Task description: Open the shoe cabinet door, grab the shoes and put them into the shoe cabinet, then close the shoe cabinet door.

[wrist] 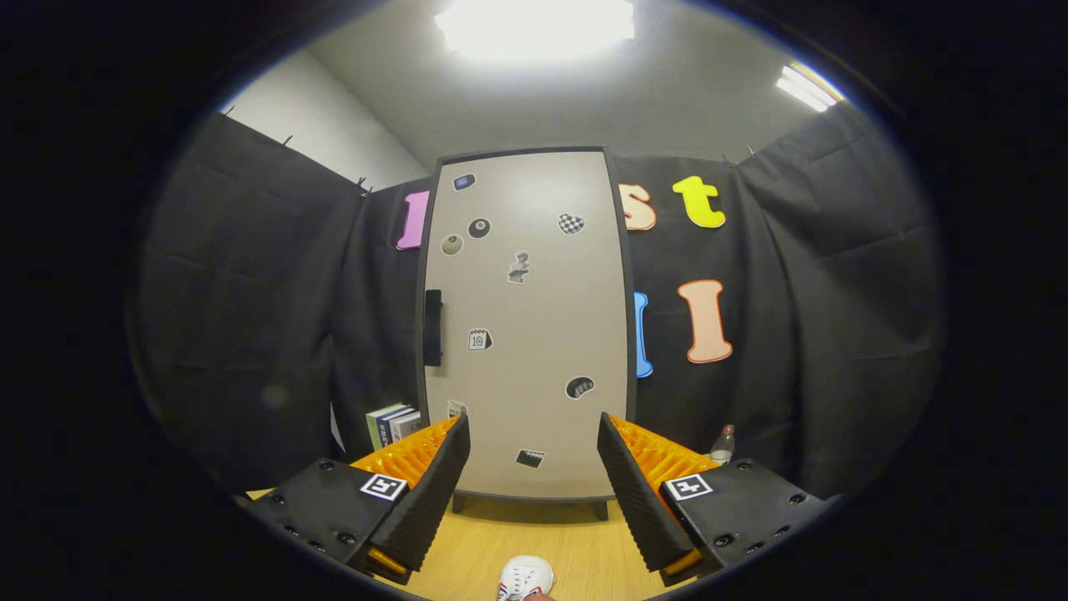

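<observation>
The claw (534, 492) hung wide open, gripping nothing — a white shoe (526, 578) on the desk (576, 542) beneath, the shoe cabinet (526, 334) closed beyond.

Two wedge-shaped fingers (434, 492) on the gripper (534, 492), ridged inside. Flat blocks behind with small screws, each with a square black-and-white marker; maybe more screws lower down.

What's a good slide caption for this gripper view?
Open gripper faces the closed shoe cabinet door; white shoe on table between the jaws.
</observation>
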